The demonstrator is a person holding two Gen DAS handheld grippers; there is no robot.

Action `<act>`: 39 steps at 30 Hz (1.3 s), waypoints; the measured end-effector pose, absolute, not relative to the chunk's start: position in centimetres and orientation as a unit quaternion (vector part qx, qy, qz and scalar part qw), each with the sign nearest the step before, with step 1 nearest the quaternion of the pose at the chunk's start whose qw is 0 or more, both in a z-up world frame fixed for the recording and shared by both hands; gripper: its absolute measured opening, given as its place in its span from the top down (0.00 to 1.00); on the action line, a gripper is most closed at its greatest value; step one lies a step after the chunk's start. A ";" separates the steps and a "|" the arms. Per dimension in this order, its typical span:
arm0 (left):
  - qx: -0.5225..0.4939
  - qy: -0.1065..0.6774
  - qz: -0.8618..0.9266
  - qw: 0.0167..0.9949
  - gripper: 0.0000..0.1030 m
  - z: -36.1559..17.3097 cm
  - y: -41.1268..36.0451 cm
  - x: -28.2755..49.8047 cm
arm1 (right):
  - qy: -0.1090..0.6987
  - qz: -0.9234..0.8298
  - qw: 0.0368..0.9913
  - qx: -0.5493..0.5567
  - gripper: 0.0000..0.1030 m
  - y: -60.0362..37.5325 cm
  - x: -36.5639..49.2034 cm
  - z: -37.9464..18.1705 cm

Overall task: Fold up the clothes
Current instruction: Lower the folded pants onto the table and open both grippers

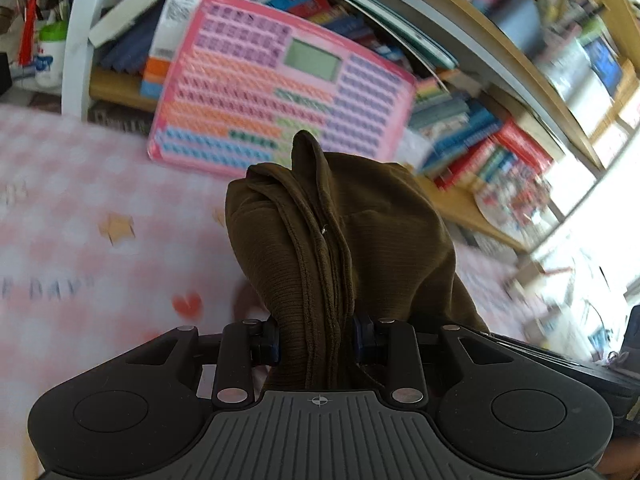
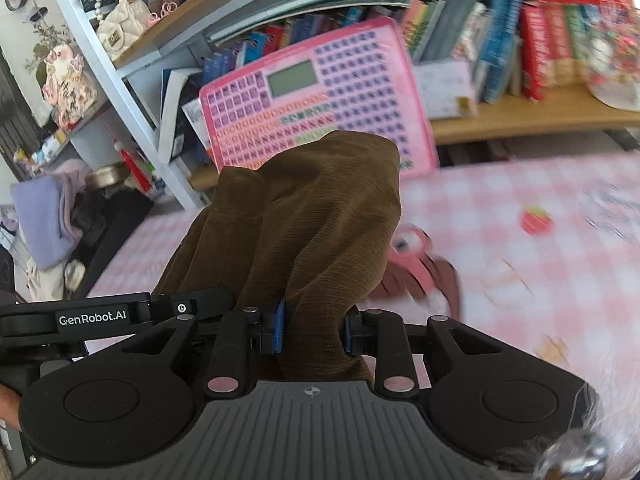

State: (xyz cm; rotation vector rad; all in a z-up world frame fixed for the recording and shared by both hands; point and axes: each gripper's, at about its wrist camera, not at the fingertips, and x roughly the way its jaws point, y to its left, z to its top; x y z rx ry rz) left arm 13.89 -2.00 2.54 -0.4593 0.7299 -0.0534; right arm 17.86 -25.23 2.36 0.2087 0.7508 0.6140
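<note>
Brown ribbed garment [image 1: 340, 240] is off the table right now, pinched in both grippers at once. The left gripper [image 1: 316, 340] has its jaws closed most of the way on a thick bunch of it, several layers with stitched hems or seams running up between the blue pads. The right gripper [image 2: 314, 330] is doing the same thing, jaws squeezed onto a fat wad of that brown fabric [image 2: 312, 216], which mushrooms up above the fingers and blocks a good part of the view.

My guess at why it's held like this: two grips on separate spots let you lift the piece clear and spread or line up the edges, which one grip can't do. Can't tell which parts of the garment are being held, or whether it's a shirt or something else, it's too bunched up.

Underneath is a pink checked tablecloth [image 1: 100, 184] with little hearts and stars, which looks like the surface for laying it flat. A pink toy keyboard tablet [image 1: 280, 88] leans against the bookshelf [image 2: 500, 120] at the back, well behind the fabric. Background is blurry in both views.

Honestly this could be the cloth getting lifted to lay out, or carried mid-fold, the pictures fit either.
</note>
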 end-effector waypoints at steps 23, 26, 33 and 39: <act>-0.303 0.355 -0.033 0.884 0.63 -4.4 5.5 20.0 | 0.396 0.276 0.854 0.194 0.67 -22.1 26.9 -4.8; -0.308 0.357 -0.031 0.881 0.63 -4.6 5.5 20.1 | 0.404 0.266 0.850 0.208 0.64 -22.1 27.0 -4.9; -0.278 0.353 -0.006 0.893 0.53 -3.2 5.3 19.5 | 0.400 0.226 0.873 0.167 0.38 -21.6 26.2 -3.8; -0.203 0.312 0.014 0.928 0.40 -0.5 3.6 16.4 | 0.379 0.205 0.894 0.123 0.30 -22.2 23.5 -1.8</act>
